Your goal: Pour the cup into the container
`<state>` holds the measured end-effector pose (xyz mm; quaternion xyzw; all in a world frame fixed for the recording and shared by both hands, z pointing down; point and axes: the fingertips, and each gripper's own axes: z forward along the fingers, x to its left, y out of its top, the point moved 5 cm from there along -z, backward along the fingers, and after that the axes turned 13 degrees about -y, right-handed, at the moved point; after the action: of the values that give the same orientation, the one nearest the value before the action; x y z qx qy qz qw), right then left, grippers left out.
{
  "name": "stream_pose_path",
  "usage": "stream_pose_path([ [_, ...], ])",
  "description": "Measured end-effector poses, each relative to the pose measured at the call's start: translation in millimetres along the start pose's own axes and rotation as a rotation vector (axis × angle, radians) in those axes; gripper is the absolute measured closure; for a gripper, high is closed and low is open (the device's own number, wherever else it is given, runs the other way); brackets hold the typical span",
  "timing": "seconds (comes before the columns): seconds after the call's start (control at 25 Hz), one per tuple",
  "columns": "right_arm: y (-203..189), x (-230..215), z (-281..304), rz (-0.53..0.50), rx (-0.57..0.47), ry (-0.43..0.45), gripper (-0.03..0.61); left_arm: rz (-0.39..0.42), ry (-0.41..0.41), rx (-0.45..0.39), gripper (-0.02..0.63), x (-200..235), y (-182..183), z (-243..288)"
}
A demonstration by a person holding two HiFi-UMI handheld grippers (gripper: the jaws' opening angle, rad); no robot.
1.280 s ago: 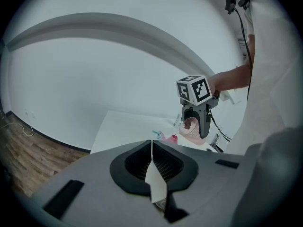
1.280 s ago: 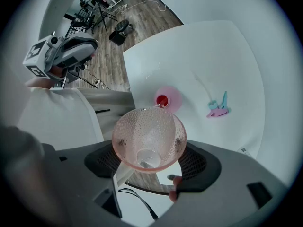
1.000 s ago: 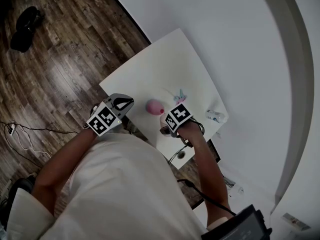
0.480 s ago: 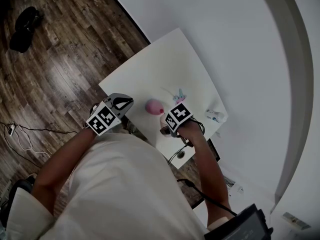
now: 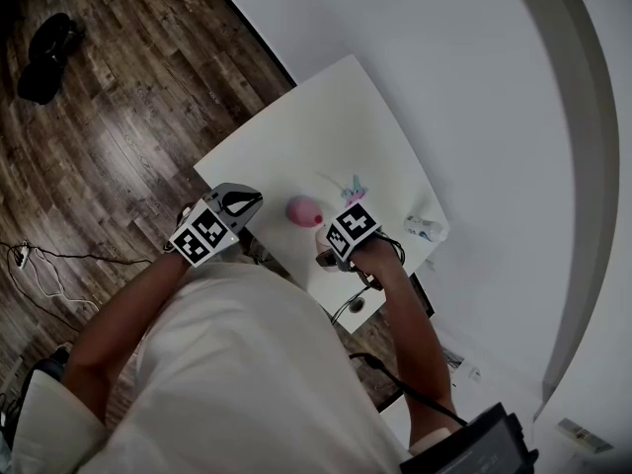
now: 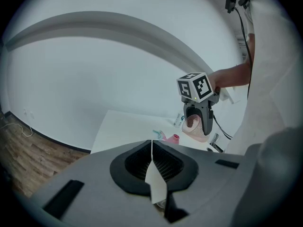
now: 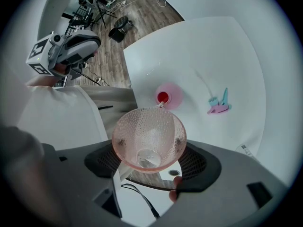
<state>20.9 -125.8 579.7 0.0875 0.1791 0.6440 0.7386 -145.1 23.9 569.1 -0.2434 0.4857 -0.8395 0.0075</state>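
White table [image 5: 326,117] bearing a pink container [image 5: 304,210]; white wall [image 5: 444,57], wood floor [image 5: 118,97]

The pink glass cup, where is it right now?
In the right gripper view, the pink glass cup sits clamped in the right gripper, tipped over the white table, with the pink container just beyond its rim.

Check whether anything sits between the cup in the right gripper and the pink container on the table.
Nothing visible does. The cup, held in the right gripper, has its rim beside the pink container and its red opening. The small turquoise and pink item lies off to the side, and the left gripper hangs well clear.
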Motion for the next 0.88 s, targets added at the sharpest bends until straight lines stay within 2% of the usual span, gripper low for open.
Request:
stream_pose_path([
  [0.88, -0.1, 2.7, -7.3, -0.016, 0.024, 0.008, 0.216, -0.007, 0.004, -0.004, 0.600, 3.1, -2.4, 1.4],
])
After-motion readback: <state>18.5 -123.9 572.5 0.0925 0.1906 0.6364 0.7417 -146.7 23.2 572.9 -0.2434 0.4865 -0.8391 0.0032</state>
